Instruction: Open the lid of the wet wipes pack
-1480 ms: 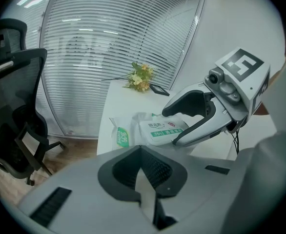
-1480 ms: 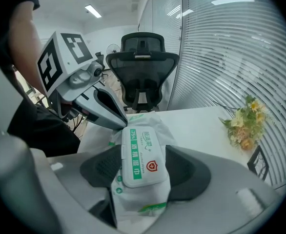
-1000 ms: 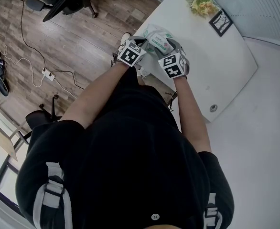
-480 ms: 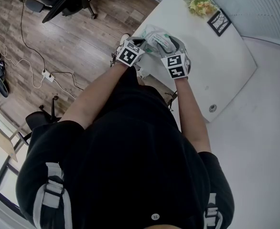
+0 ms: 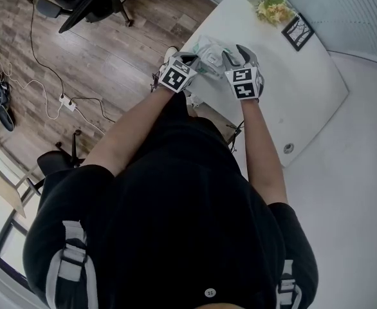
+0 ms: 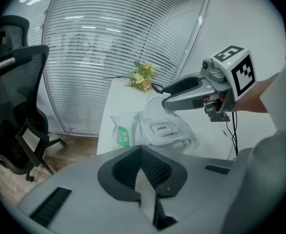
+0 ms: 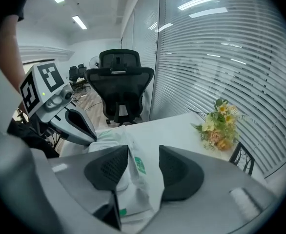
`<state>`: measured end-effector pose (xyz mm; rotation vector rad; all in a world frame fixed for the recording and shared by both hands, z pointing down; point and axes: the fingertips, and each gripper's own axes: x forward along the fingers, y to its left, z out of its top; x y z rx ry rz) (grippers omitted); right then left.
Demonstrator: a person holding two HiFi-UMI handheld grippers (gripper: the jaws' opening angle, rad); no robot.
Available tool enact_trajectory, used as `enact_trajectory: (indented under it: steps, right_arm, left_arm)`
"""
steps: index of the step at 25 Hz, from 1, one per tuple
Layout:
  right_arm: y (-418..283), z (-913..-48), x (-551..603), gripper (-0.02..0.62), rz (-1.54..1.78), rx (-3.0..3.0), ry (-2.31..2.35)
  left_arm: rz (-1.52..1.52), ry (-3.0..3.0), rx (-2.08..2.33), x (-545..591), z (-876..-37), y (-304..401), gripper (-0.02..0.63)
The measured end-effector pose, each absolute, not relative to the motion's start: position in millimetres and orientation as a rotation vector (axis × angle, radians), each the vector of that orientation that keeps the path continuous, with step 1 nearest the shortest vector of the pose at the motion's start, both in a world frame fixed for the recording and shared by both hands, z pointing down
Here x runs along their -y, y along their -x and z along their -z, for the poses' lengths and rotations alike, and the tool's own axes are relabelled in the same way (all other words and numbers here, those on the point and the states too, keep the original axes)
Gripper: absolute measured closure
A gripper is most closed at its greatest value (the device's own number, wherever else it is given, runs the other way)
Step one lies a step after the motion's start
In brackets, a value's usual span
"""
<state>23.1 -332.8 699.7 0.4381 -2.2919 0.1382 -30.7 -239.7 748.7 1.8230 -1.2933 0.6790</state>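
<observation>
Bright office, ceiling strip lights (image 7: 79, 22), soft shadows, fisheye edges, dark corners

Shirt (image 5: 175, 192): black, with short sleeves.
Shoulder straps (image 5: 69, 262): pale grey bands with dark edges.
Left gripper (image 6: 141, 150): smooth grey shell, dark bumpy pads (image 6: 157, 172).
Right gripper (image 7: 144, 152): the same grey shell and dark pads.
Marker cubes (image 5: 177, 77): white, with black square shapes on each side.
Shirt dot (image 5: 209, 293): small, round, white.
</observation>
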Motion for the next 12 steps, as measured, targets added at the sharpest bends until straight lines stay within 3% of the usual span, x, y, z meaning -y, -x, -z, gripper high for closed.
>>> enact_trajectory:
  steps: [12]
  right_arm:
    - [-29,-731,347,0.387,-0.217,2.215,-0.468]
  left_arm:
    - [-0.659,-1.845,1.282,242,-748,30,0.603]
